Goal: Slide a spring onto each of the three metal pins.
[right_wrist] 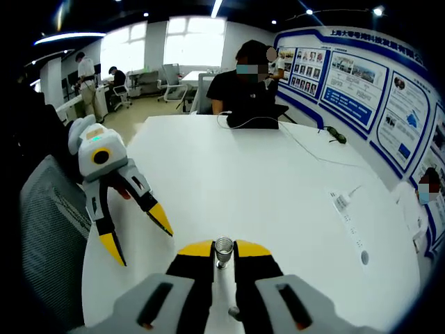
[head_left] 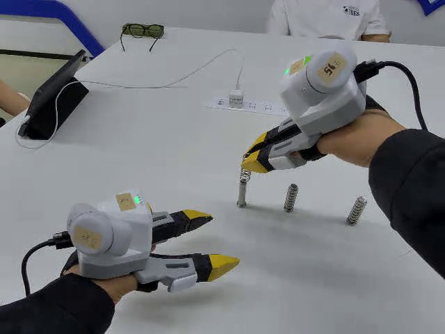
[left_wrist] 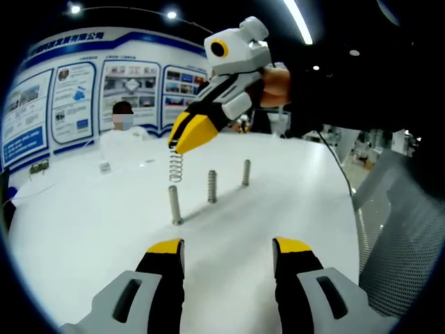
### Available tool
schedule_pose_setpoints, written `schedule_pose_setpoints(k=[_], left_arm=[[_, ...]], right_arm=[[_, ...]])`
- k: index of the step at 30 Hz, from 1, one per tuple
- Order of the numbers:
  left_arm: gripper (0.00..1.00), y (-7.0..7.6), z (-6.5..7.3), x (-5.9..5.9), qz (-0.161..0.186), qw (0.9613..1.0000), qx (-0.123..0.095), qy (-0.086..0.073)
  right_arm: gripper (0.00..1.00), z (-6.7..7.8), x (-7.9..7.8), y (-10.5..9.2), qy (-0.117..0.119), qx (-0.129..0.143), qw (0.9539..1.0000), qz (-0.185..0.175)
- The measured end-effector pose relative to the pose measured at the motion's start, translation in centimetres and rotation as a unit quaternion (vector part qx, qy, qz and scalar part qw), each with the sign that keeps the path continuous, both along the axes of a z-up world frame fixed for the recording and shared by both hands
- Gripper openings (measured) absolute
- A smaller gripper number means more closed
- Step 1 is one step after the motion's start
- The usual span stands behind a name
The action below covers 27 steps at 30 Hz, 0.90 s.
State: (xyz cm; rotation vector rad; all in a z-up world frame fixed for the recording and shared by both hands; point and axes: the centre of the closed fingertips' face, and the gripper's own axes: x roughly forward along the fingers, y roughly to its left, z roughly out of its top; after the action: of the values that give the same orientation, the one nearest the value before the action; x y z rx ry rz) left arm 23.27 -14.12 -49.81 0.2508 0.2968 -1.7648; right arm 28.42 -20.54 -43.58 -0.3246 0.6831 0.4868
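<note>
**Head view.** The right gripper (head_left: 254,161) is clenched on the upper coils of a spring (head_left: 245,176). The spring hangs upright, its lower end at the tip of the left pin (head_left: 242,196). The middle pin (head_left: 290,197) and the right pin (head_left: 357,210) already carry springs. The left gripper (head_left: 220,242) hovers near us over the white table (head_left: 139,160), jaws apart and holding nothing.

**Left gripper view.** Our own jaws stand wide. Beyond them the spring (left_wrist: 176,167) dangles from the yellow tips, its bottom coil meeting the pin's top. We cannot tell whether it is threaded on.

**Right gripper view.** The jaws are closed, with the spring's top coil (right_wrist: 223,245) pinched between them.

**Handling, our judgement.** The spring looks light, thin-wired and soft, so it would likely kink sideways if pushed off-axis. A light hold high on the coils seems best, as it keeps the bore open. The pin looks stiff but slender, so a nudge might topple it.
</note>
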Motion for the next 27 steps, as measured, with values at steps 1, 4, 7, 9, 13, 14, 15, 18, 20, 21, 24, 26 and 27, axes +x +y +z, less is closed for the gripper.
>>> schedule_pose_setpoints(k=[1, 4, 7, 9, 13, 14, 15, 18, 20, 21, 24, 26, 27], left_arm=[[0.53, 0.0, 0.0, 0.0, 0.001, 1.0, 0.0, 0.001], [0.55, 0.0, 0.0, 0.0, 0.003, 1.0, 0.0, 0.003], [0.56, 0.0, 0.1, 0.0, 0.003, 1.0, -0.001, 0.005], [0.57, 0.0, 0.1, 0.1, 0.004, 1.0, -0.001, 0.005], [0.58, 0.0, 0.1, 0.1, 0.006, 1.0, 0.0, 0.005], [0.58, 0.0, 0.1, 0.1, 0.006, 1.0, 0.0, 0.006], [0.58, 0.0, 0.1, 0.1, 0.006, 1.0, 0.0, 0.005], [0.59, 0.1, 0.1, 0.2, 0.008, 1.0, 0.0, 0.006], [0.59, 0.1, 0.0, 0.2, 0.008, 0.9999, 0.0, 0.006], [0.59, 0.1, 0.0, 0.2, 0.009, 0.9999, 0.001, 0.006], [0.59, 0.2, 0.0, 0.2, 0.009, 0.9999, 0.002, 0.007], [0.58, 0.2, 0.0, 0.3, 0.009, 0.9999, 0.002, 0.006], [0.58, 0.2, 0.0, 0.3, 0.01, 0.9999, 0.002, 0.007]], right_arm=[[0.12, -0.1, 0.0, 0.0, 0.001, 0.0, 1.0, -0.001], [0.12, -0.3, 0.1, -0.1, 0.003, 0.001, 1.0, -0.004], [0.12, -0.4, 0.2, -0.2, 0.005, 0.003, 1.0, -0.007], [0.12, -0.3, 0.2, -0.2, 0.004, 0.004, 1.0, -0.008], [0.12, -0.5, 0.3, -0.2, 0.007, 0.006, 0.9999, -0.009], [0.12, -0.7, 0.3, -0.2, 0.009, 0.006, 0.9999, -0.009], [0.12, -0.7, 0.3, -0.2, 0.01, 0.006, 0.9999, -0.009], [0.12, -0.9, 0.4, -0.2, 0.012, 0.006, 0.9999, -0.009], [0.12, -0.9, 0.5, -0.1, 0.012, 0.008, 0.9999, -0.008], [0.12, -1.0, 0.5, -0.1, 0.013, 0.007, 0.9999, -0.008], [0.12, -1.2, 0.6, -0.2, 0.014, 0.007, 0.9998, -0.009], [0.12, -1.5, 0.8, -0.3, 0.016, 0.006, 0.9998, -0.009], [0.12, -1.6, 0.8, -0.3, 0.017, 0.005, 0.9998, -0.01]])
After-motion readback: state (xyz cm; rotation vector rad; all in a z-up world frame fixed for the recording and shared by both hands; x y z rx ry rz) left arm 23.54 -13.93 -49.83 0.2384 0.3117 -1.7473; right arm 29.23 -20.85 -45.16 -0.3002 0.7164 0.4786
